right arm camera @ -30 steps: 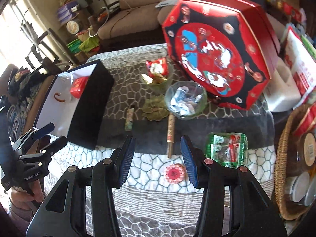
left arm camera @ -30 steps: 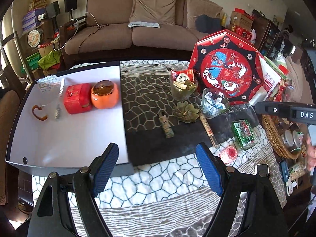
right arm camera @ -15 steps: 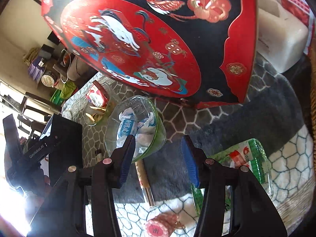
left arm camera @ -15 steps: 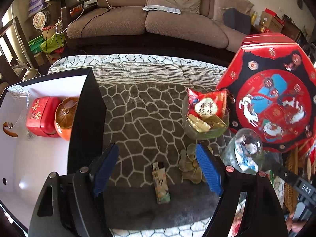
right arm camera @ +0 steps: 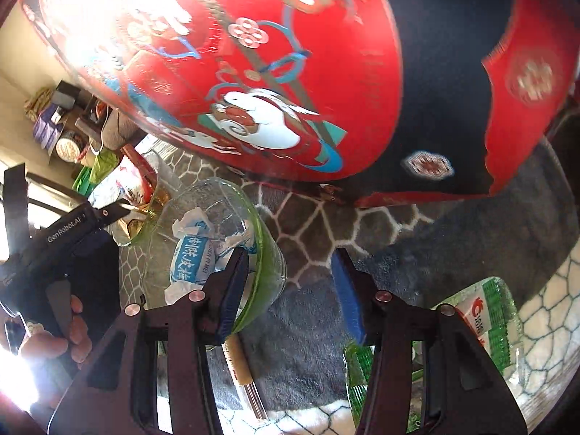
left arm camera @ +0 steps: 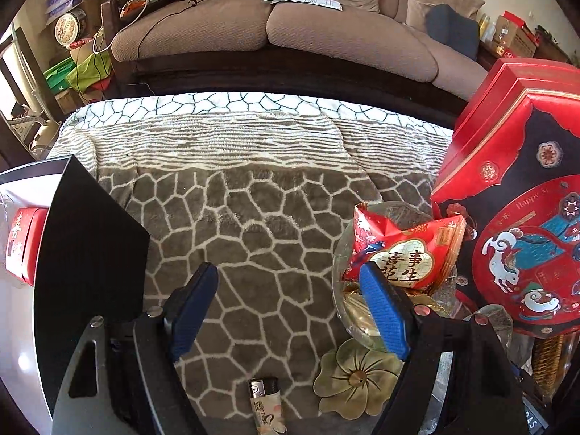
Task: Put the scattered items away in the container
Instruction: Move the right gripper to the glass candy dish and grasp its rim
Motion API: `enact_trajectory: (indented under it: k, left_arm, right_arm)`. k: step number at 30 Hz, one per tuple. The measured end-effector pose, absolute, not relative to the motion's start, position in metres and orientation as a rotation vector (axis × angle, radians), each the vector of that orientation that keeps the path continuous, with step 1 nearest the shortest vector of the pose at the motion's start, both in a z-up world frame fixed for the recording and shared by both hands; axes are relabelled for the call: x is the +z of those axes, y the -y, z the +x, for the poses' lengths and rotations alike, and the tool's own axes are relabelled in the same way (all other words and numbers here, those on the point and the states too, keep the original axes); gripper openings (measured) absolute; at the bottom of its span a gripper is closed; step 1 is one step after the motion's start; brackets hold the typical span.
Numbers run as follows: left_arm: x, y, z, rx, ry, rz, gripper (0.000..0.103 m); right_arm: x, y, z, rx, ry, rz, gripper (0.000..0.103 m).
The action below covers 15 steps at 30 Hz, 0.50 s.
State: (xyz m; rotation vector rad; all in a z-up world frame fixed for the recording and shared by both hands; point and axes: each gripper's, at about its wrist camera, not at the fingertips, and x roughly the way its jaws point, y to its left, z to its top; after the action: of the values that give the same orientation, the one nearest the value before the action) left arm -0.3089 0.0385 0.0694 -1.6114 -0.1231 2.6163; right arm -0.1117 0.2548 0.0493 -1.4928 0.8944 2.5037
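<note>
The left gripper (left arm camera: 290, 308) hangs with its blue pads spread wide and nothing between them, above the patterned blanket (left arm camera: 253, 217). Its right pad overlaps the glass bowl of red snack packets (left arm camera: 402, 257). Left of that bowl stands the black-sided container (left arm camera: 90, 253) with a red box (left arm camera: 21, 243) inside. Just nearer than the bowl lie a brass flower dish (left arm camera: 357, 380) and a lighter (left arm camera: 266, 406). The right gripper (right arm camera: 290, 290) is likewise wide and empty, its left pad against the green glass bowl of wrapped candies (right arm camera: 217, 239), below the red octagonal gift box (right arm camera: 253, 72).
</note>
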Motion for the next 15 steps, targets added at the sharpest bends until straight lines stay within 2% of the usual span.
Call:
enact_trajectory:
  k: [4,6,7,9,11,12,13,15]
  left_arm:
    - [0.058,-0.042,-0.314,2.617,0.141,-1.631,0.08]
    - [0.054,-0.044,-0.317,2.624,0.137,-1.644,0.074]
    - [0.051,-0.046,-0.319,2.617,0.135,-1.65,0.067]
    - [0.049,-0.052,-0.32,2.611,0.119,-1.646,0.057]
    - [0.049,-0.06,-0.319,2.603,0.103,-1.639,0.04]
    - [0.049,-0.065,-0.318,2.595,0.106,-1.635,0.023]
    - [0.051,-0.07,-0.317,2.596,0.1,-1.631,0.018]
    - [0.056,-0.078,-0.317,2.594,0.084,-1.621,0.015]
  right_arm:
    - [0.049,-0.245,-0.114,2.492,-0.892,-1.452,0.037]
    - [0.051,-0.235,-0.118,2.496,-0.85,-1.448,0.037]
    - [0.052,-0.232,-0.12,2.494,-0.833,-1.441,0.037]
    - [0.051,-0.229,-0.123,2.484,-0.843,-1.432,0.03]
    - [0.049,-0.227,-0.127,2.466,-0.874,-1.435,0.024]
    - [0.049,-0.225,-0.129,2.475,-0.887,-1.432,0.015]
    - [0.05,-0.223,-0.131,2.472,-0.871,-1.43,0.014]
    - [0.049,-0.222,-0.132,2.475,-0.878,-1.408,0.012]
